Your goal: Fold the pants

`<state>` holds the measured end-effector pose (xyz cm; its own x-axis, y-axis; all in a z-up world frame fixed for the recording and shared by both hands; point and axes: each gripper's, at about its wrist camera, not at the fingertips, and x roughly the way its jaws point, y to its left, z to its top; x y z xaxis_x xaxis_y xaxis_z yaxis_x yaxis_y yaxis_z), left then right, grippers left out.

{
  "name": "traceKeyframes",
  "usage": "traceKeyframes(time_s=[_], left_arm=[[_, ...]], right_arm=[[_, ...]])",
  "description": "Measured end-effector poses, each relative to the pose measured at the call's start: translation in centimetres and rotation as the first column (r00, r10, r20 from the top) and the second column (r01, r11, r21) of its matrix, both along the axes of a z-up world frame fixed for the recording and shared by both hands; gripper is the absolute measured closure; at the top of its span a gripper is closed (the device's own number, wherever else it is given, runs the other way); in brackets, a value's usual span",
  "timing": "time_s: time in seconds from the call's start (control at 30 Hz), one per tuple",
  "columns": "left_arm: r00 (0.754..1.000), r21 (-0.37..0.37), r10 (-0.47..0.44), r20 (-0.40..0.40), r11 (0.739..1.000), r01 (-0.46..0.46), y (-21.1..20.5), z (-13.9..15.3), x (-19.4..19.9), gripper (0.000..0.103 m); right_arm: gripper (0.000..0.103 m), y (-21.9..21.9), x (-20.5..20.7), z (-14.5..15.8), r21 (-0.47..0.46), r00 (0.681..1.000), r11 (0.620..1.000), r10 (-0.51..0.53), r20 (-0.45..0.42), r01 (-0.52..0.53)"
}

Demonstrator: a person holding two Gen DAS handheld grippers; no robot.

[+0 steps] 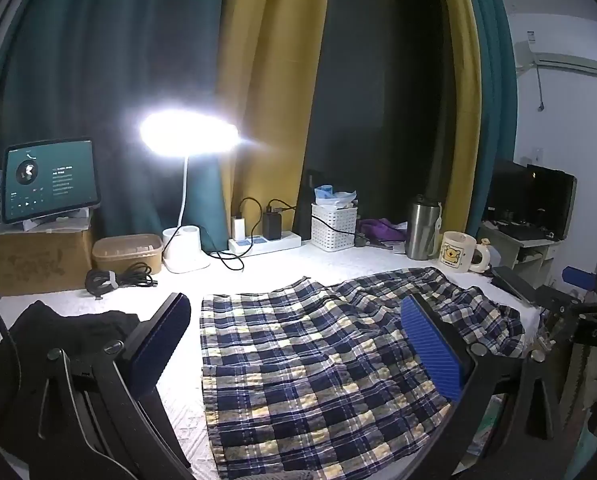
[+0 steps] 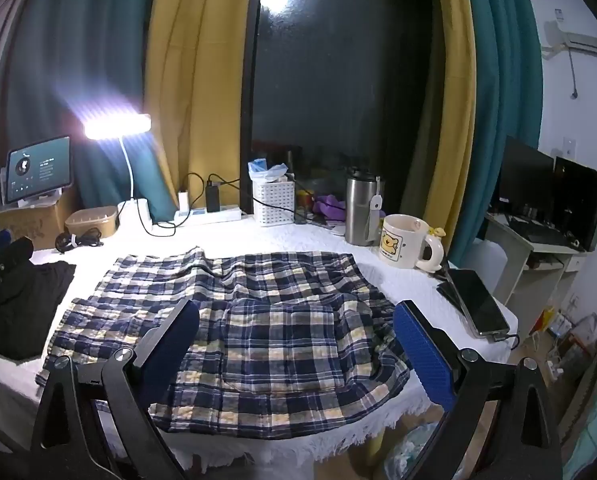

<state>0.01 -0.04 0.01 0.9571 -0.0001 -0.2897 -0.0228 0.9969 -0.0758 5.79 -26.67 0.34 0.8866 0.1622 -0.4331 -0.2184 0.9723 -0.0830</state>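
Plaid cloth in navy, white and yellow made up the pants (image 2: 234, 320), which lay spread and wrinkled on the white tablecloth (image 2: 298, 240). The left gripper (image 1: 296, 344) hovered over the pants with its fingers wide apart and nothing between them. The right gripper (image 2: 296, 344) hung above the pants near the table's front edge, also spread wide and holding nothing. Behind the pants stood a bear mug (image 2: 404, 246) and a steel tumbler (image 2: 360, 210). Beside the pants on the left lay a black garment (image 2: 30, 304), and on the right a phone (image 2: 478, 304).
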Motion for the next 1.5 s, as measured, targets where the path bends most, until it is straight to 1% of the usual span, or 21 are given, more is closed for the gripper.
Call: traceKeyframes(time_s=[0.13,0.8,0.93,1.07,1.5], left_arm=[[1.0,0.004,-0.001,0.011,1.0,0.001,-0.21,0.03,-0.27,0.0],[1.0,-0.006,-0.005,0.002,1.0,0.005,0.38,-0.37,-0.35,0.0],[1.0,-0.006,-0.001,-0.001,1.0,0.001,0.49,0.08,-0.55,0.0],[1.0,-0.007,-0.016,-0.011,1.0,0.016,0.33,0.18,-0.4,0.0],[1.0,-0.004,-0.019,-0.007,1.0,0.019,0.04,0.11,-0.62,0.0]], right_arm=[[0.005,0.04,-0.02,0.02,0.003,1.0,1.0,-0.002,-0.002,0.002],[0.005,-0.01,-0.22,0.44,0.007,1.0,1.0,0.002,0.011,-0.002],[0.005,0.03,-0.21,0.41,0.007,1.0,1.0,0.0,0.01,0.0],[0.005,0.0,-0.17,0.41,0.007,1.0,1.0,0.0,0.011,0.0],[0.005,0.05,-0.29,0.53,0.006,1.0,1.0,0.003,0.012,-0.003]])
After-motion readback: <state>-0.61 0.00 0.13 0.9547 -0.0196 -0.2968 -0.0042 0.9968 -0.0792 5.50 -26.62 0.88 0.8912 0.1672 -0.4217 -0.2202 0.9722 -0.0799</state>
